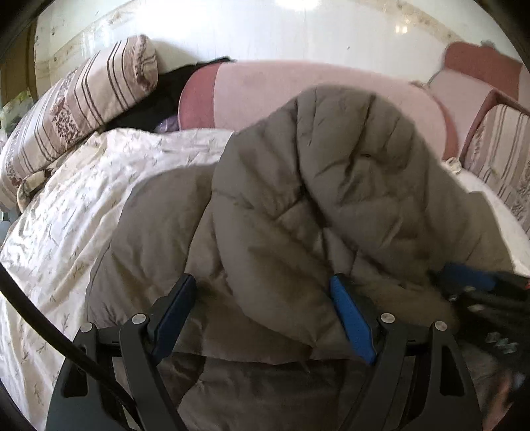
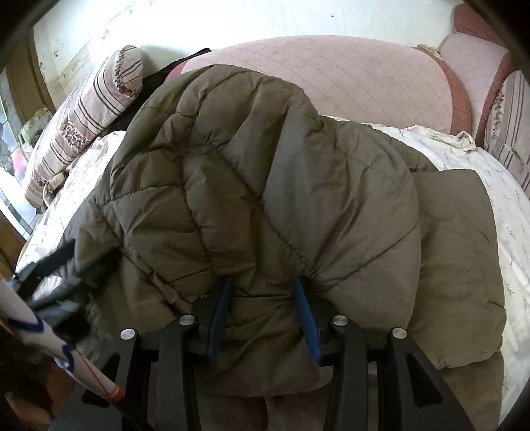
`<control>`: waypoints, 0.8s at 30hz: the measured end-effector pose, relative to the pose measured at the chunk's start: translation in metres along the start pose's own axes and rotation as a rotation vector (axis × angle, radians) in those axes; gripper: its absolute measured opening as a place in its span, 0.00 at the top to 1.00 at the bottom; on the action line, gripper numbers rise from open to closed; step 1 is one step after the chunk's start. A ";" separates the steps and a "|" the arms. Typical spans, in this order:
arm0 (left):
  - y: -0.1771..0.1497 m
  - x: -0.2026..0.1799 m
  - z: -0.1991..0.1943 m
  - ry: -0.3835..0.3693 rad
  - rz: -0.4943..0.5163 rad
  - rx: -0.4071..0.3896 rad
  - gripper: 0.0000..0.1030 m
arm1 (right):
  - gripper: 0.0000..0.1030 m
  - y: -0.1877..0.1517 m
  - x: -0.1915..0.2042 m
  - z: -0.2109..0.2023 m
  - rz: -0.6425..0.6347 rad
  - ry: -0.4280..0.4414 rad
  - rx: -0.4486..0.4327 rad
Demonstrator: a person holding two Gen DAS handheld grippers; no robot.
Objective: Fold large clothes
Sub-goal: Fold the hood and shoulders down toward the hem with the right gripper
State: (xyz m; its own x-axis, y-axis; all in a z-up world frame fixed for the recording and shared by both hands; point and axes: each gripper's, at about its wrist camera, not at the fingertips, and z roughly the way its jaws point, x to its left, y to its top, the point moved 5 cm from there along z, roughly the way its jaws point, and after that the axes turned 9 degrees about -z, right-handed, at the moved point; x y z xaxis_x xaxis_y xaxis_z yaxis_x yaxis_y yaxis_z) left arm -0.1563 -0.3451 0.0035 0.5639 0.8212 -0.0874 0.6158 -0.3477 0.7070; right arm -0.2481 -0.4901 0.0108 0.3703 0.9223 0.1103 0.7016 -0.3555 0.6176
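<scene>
Right claw clamped on a bunched fold of the quilted jacket; blue pads pinch the fabric from both sides, gap narrow, filled with cloth. Left claw much wider apart, jacket fabric bulging between its pads; padding touches the right-side pad, the other pad looks just clear of it, so no firm grip visible, can't tell if it actually holds anything. Jacket is olive-grey, puffy, diamond stitching, doubled over itself into a raised hump in front of both cameras, lower layer flat on the bed. In the left wrist view the right claw shows at the right edge, blurred, at the jacket edge next to a fur trim. Jacket lies on a white printed bedsheet, roughly centre of the bed. Behind it: pink quilted headboard cushion, striped pillow on the left, dark garment between pillow and cushion, another striped pillow on the right. White wall beyond.
</scene>
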 end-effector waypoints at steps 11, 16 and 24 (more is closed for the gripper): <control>-0.002 0.002 0.002 0.020 0.013 -0.012 0.20 | 0.58 0.007 -0.039 -0.041 0.037 -0.080 -0.072; -0.004 0.002 0.004 0.025 0.017 -0.011 0.18 | 0.57 -0.006 -0.042 -0.012 0.036 -0.099 0.011; -0.003 0.003 0.005 0.029 0.012 -0.009 0.18 | 0.58 0.000 -0.037 -0.025 0.028 -0.117 -0.026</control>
State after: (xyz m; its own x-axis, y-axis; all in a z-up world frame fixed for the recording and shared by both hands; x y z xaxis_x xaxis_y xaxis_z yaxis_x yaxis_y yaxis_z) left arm -0.1537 -0.3438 -0.0026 0.5551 0.8297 -0.0586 0.6042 -0.3538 0.7140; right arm -0.2769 -0.5207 0.0262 0.4594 0.8874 0.0372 0.6746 -0.3759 0.6353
